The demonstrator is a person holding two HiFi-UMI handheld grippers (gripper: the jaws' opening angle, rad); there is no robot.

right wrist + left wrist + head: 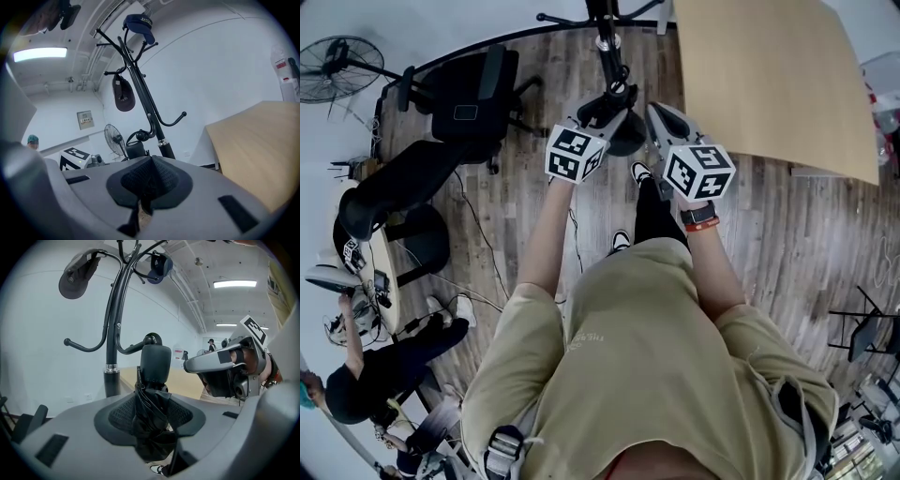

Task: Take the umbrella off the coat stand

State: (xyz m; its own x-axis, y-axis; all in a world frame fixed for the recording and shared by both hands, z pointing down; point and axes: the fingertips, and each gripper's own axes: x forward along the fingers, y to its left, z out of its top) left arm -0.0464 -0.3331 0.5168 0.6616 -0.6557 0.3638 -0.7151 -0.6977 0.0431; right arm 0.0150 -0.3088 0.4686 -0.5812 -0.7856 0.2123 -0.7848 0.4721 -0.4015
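The left hand-held gripper (152, 418) is clamped on a folded black fabric umbrella (155, 363), its pads held partway apart by the bunched canopy. The umbrella stands upright just beside the black metal coat stand (111, 333), with its stubby handle up by the stand's lower hook. The right hand-held gripper (149, 183) is near the stand, jaws closed together and empty.

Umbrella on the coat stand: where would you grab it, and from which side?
Grip the umbrella by its folded cloth just under the thick handle, coming from the side facing away from the coat stand. It hangs upright beneath a hook, so the slim bundle fits crosswise between the jaws and the stand stays clear. The left gripper is clamped there.
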